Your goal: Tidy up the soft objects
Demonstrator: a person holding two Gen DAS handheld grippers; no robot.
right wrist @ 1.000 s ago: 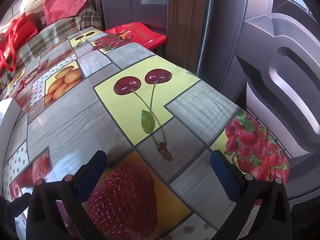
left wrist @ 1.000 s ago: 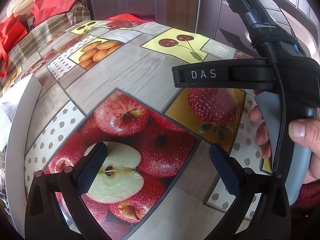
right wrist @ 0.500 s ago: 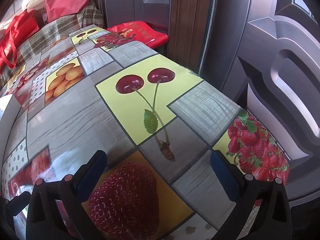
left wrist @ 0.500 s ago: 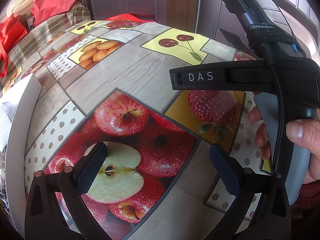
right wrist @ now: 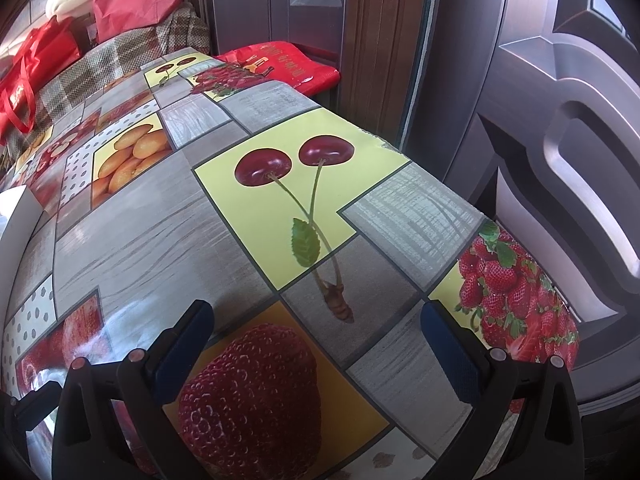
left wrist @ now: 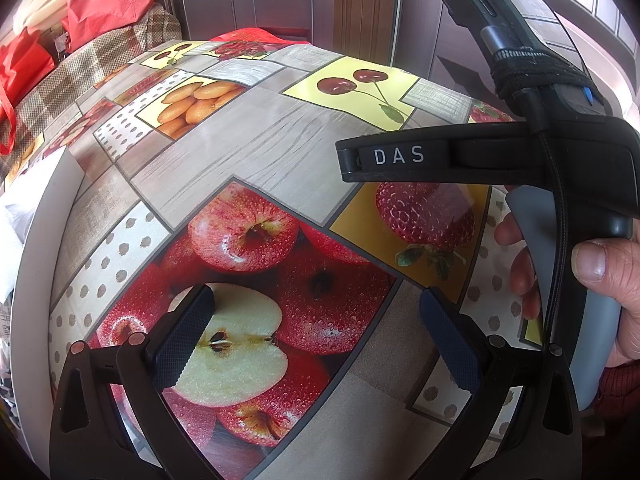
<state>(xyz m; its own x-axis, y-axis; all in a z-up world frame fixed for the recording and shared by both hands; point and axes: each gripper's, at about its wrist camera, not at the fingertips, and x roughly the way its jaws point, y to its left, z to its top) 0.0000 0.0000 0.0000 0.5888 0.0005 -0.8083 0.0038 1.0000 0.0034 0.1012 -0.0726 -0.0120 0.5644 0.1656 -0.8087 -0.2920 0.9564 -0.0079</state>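
No loose soft object lies on the table in either view. My left gripper (left wrist: 316, 320) is open and empty, low over the apple picture of the fruit-print tablecloth (left wrist: 248, 148). My right gripper (right wrist: 316, 332) is open and empty over the strawberry and cherry pictures of the same cloth (right wrist: 152, 240). The right gripper's body, marked DAS (left wrist: 460, 160), shows at the right of the left wrist view with a hand on its handle. A white box (left wrist: 36, 248) with crumpled white material inside stands at the left edge.
The white box's corner also shows in the right wrist view (right wrist: 18, 208). Red bags (right wrist: 36, 64) and a plaid cloth (right wrist: 120, 64) lie beyond the table's far end. A red bag (right wrist: 280, 64) sits by a dark door (right wrist: 560, 140) close along the table's right edge.
The right gripper has drifted slightly forward and right over the table. The left gripper has stayed in place. Both stay open.
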